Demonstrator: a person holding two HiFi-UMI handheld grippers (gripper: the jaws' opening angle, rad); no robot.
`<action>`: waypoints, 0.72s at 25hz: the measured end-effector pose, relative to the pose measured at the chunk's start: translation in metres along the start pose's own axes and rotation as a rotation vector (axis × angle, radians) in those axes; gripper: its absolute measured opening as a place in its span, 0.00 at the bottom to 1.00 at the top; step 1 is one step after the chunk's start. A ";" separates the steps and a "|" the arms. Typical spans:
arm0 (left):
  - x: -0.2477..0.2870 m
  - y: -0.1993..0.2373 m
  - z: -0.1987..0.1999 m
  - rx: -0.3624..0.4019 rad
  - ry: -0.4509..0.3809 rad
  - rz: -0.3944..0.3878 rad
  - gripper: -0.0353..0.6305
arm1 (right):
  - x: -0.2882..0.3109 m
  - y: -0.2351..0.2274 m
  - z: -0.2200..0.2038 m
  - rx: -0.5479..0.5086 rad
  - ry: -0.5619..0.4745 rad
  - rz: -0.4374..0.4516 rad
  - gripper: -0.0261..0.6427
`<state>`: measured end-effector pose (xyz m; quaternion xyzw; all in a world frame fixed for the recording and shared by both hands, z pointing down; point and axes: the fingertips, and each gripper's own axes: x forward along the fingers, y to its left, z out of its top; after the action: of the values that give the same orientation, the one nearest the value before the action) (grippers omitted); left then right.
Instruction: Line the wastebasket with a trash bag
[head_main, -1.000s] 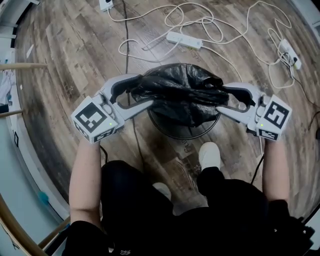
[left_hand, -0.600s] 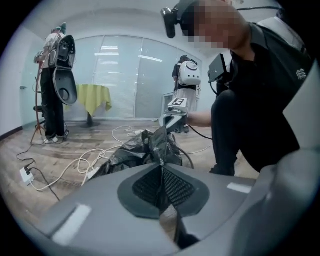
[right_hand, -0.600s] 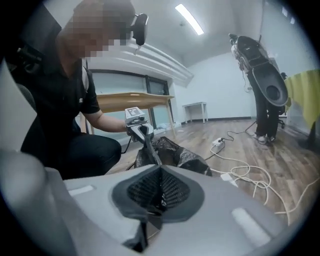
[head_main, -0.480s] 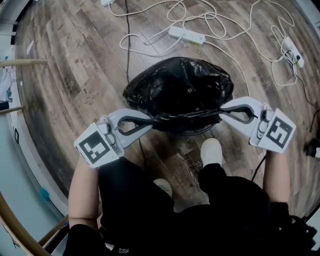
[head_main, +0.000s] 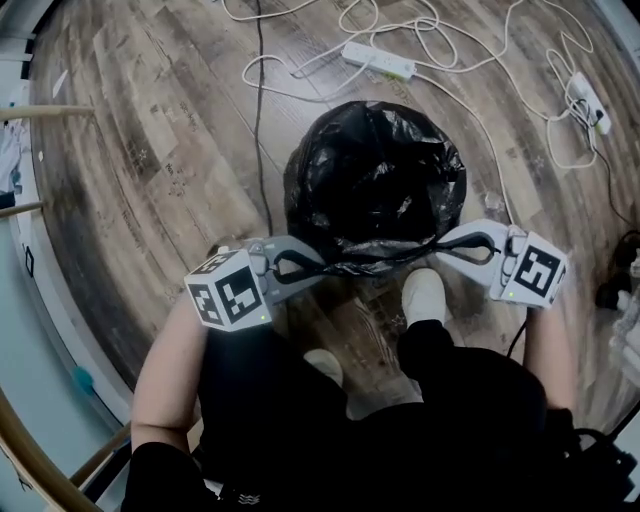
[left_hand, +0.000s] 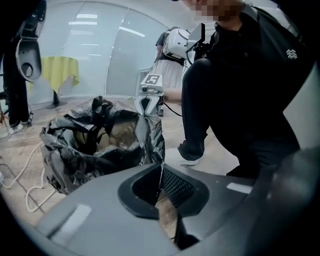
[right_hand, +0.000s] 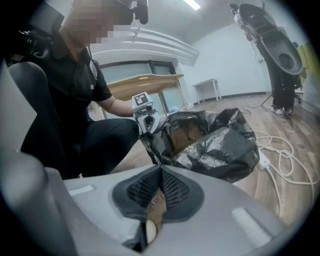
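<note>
While both claws are pinching shut on the near hem of the bag (head_main: 375, 170), left gripper (head_main: 322, 268) and right gripper (head_main: 440, 247) are pulling it taut between them, just ahead of a white shoe (head_main: 424, 297). Black film, crinkled and glossy, is mounding over the basket, which is hidden beneath. Far along the floor (head_main: 130, 170) a power strip (head_main: 378, 60) and looping cables (head_main: 470, 110) are crowding; left-side planks are lying open.

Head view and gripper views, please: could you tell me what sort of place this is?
Probably an office or lab room: white power strips on a wood-look floor, a glass partition and a desk.
</note>
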<state>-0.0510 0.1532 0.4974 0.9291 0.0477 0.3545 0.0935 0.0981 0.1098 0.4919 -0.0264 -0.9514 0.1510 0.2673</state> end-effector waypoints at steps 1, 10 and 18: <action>0.004 0.002 -0.005 -0.010 0.002 -0.002 0.06 | 0.004 -0.002 -0.008 0.003 0.024 0.005 0.05; 0.032 0.044 -0.052 -0.108 0.029 0.107 0.06 | 0.038 -0.025 -0.054 0.031 0.139 0.002 0.05; 0.009 0.053 -0.058 -0.196 -0.059 0.165 0.13 | 0.040 -0.022 -0.057 0.047 0.112 0.003 0.09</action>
<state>-0.0817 0.1113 0.5570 0.9264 -0.0664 0.3364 0.1559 0.0938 0.1092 0.5647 -0.0300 -0.9310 0.1721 0.3204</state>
